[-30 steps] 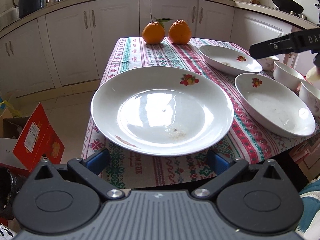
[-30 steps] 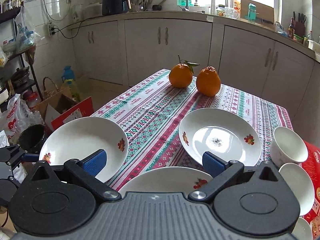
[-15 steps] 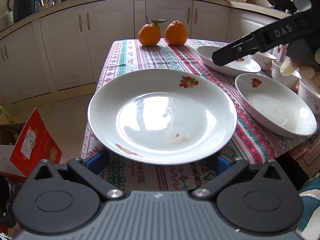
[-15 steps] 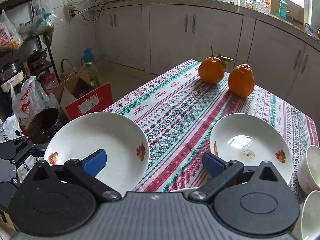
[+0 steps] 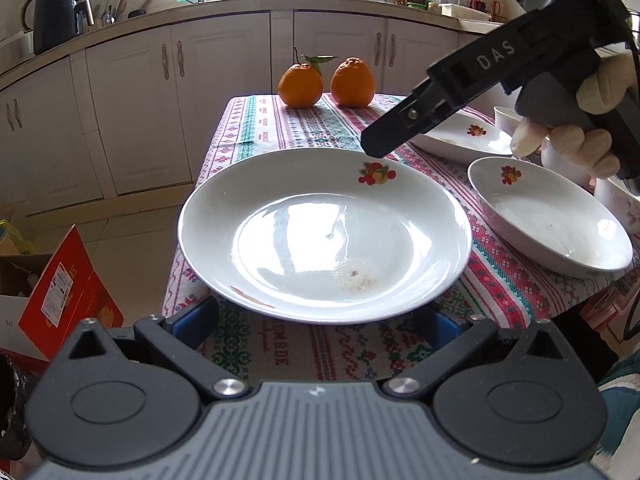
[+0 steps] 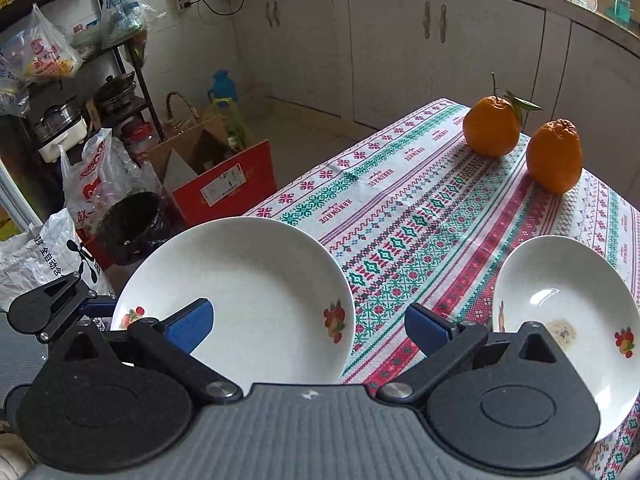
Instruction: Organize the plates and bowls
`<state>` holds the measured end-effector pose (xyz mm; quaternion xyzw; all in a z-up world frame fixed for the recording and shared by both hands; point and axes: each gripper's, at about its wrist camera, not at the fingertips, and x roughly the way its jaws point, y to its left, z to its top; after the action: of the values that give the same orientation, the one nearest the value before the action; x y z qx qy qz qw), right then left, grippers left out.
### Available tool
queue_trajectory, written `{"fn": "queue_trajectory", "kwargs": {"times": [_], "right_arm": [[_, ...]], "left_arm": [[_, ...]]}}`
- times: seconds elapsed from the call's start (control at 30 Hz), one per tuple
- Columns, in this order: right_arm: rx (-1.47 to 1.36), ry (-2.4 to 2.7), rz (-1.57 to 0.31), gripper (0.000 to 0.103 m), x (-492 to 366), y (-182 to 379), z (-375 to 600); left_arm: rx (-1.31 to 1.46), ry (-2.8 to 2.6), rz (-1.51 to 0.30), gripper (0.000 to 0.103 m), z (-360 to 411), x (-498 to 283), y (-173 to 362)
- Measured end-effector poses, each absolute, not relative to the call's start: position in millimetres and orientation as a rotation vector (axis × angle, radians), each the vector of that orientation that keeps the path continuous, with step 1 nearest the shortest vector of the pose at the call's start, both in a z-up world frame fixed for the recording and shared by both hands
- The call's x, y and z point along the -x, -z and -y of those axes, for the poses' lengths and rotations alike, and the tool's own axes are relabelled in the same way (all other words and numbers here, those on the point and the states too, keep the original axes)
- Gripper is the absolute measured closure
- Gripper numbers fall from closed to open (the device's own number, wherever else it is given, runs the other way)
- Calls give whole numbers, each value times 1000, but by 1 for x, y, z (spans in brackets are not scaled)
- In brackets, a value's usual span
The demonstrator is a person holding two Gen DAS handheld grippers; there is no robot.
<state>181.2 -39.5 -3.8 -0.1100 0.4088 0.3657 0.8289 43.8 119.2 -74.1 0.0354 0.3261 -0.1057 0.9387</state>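
The patterned worktop (image 6: pixel 420 216) lies bare between the near plate (image 5: pixel 324 236) and the two oranges (image 6: pixel 520 140) at its far end, a wide lane for a tool. To the right the room is crowded: a second plate (image 5: pixel 552 220), a third (image 5: pixel 468 140) behind it and small bowls (image 5: pixel 560 156) sit close together. The right tool (image 5: pixel 384 140) hangs over the near plate's far rim, blocking that approach.
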Motion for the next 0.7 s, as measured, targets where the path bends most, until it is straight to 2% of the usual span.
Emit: {"fn": "queue_trajectory", "kwargs": {"times": [0.63, 0.7], "right_arm": [[274, -971, -1006, 0, -230, 38, 5], [264, -999, -1014, 2, -232, 39, 2]], "left_arm": [[-83, 261, -664, 1, -123, -46, 75], [-87, 267, -665, 1, -123, -47, 75]]}}
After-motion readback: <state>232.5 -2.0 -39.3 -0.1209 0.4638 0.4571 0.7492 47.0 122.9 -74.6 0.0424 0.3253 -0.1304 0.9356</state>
